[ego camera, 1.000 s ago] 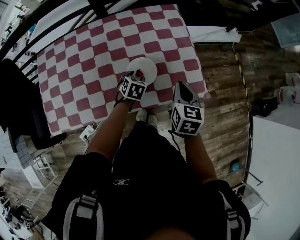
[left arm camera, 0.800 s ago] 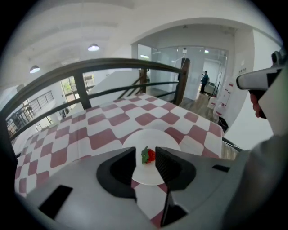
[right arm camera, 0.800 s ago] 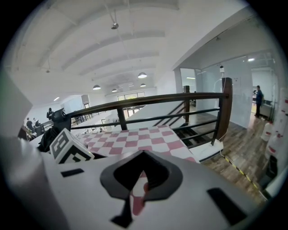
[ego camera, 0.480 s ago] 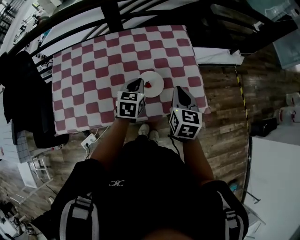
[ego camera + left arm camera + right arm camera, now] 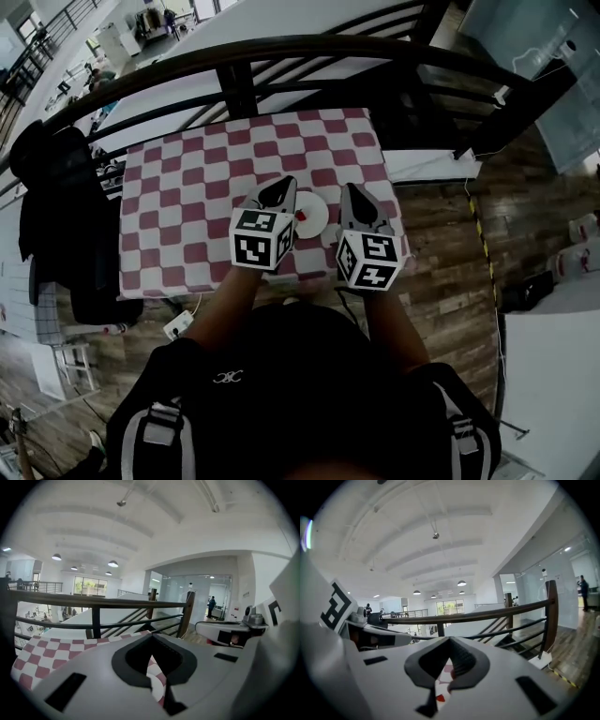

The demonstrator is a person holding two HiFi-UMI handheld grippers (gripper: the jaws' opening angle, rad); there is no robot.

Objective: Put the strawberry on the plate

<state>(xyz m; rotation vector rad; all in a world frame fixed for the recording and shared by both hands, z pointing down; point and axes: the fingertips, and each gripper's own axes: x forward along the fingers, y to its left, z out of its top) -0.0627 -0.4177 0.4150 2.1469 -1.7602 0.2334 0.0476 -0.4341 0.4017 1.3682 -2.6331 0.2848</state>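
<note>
The small red strawberry [image 5: 301, 216] lies on the white plate [image 5: 315, 208], which sits near the front edge of the red-and-white checkered table [image 5: 187, 187]. My left gripper [image 5: 281, 184] hangs above the plate's left side, lifted off the table, its jaws shut with nothing between them. My right gripper [image 5: 353, 191] hovers just right of the plate, also shut and holding nothing. In the left gripper view the left gripper [image 5: 151, 636] points over the cloth toward the railing. In the right gripper view the right gripper [image 5: 450, 640] aims at the same railing.
A dark railing [image 5: 281, 52] runs along the table's far side, with a stairwell beyond. A black coat [image 5: 56, 216] hangs at the table's left end. Wooden floor [image 5: 441, 225] lies to the right, and a power strip [image 5: 176, 327] lies on the floor below the front edge.
The left gripper has drawn back from the plate, risen and shut, leaving the strawberry on the plate. Both grippers now sit higher and the head view has tilted toward the railing.
</note>
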